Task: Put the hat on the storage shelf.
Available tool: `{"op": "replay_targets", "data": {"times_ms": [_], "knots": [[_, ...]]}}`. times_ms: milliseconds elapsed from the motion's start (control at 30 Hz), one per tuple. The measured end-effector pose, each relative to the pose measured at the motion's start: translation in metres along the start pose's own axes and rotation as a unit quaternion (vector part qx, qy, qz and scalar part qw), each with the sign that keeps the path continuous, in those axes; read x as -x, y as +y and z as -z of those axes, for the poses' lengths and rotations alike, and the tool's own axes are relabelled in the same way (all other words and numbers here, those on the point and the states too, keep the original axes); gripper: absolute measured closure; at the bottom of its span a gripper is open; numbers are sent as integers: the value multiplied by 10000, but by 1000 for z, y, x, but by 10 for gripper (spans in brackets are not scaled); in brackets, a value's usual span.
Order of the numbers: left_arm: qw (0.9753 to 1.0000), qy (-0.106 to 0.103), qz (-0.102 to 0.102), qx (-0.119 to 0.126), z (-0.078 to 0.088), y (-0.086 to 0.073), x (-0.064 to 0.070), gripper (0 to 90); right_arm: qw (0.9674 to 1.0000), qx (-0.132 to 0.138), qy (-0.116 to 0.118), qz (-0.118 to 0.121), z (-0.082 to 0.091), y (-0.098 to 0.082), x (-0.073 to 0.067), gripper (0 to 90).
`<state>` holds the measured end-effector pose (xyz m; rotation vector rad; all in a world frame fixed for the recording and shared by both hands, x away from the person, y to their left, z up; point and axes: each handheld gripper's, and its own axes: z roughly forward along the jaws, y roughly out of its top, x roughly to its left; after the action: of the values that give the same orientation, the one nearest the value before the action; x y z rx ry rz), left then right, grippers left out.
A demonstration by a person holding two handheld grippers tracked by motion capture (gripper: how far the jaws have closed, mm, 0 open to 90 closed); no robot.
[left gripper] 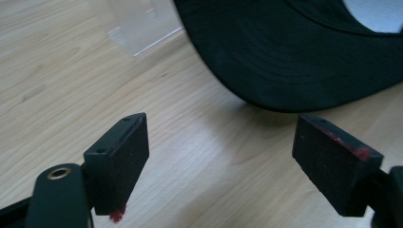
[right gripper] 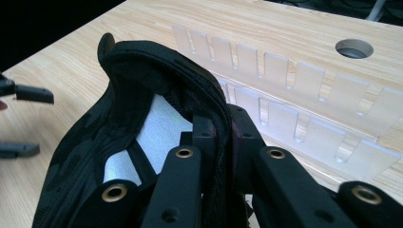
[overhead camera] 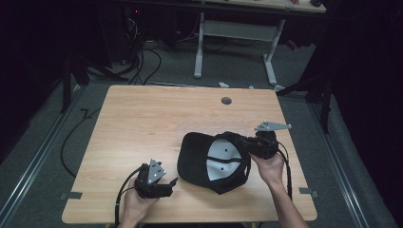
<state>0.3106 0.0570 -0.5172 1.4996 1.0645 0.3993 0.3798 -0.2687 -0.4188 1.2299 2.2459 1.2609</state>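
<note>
Lying upside down on the pale wood bench (overhead camera: pixel 142 118), right of centre, black cap (overhead camera: pixel 195 159), rim pinched fast in right claw (right gripper: pixel 219 135). Left claw (left gripper: pixel 221 156) gaping wide, nothing between, just short of the brim. Bare bench beyond, grommet hole (overhead camera: pixel 226 100) near far edge; dark floor, cables around.

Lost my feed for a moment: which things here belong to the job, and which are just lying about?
In the job:
- black cap, upside down, rim clamped in the right tool
- left tool, open, just short of the cap's brim

Lying about:
- clear slotted rack on the table
- hole in the tabletop
</note>
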Motion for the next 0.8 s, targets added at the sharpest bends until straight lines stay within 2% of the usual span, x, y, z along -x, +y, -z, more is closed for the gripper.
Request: {"op": "replay_targets", "data": {"times_ms": [200, 400, 800], "knots": [[9996, -143, -165, -172, -5, -8, 14, 171, 10000, 32, -22, -68, 2, 3, 1, 838], [9988, -193, -358, -274, -12, -12, 25, 142, 9999, 58, -8, -103, 5, 7, 1, 838], [9984, -243, -512, -64, -18, -9, 36, 125, 9997, 0, 130, -184, 0, 9, -3, 837]]}}
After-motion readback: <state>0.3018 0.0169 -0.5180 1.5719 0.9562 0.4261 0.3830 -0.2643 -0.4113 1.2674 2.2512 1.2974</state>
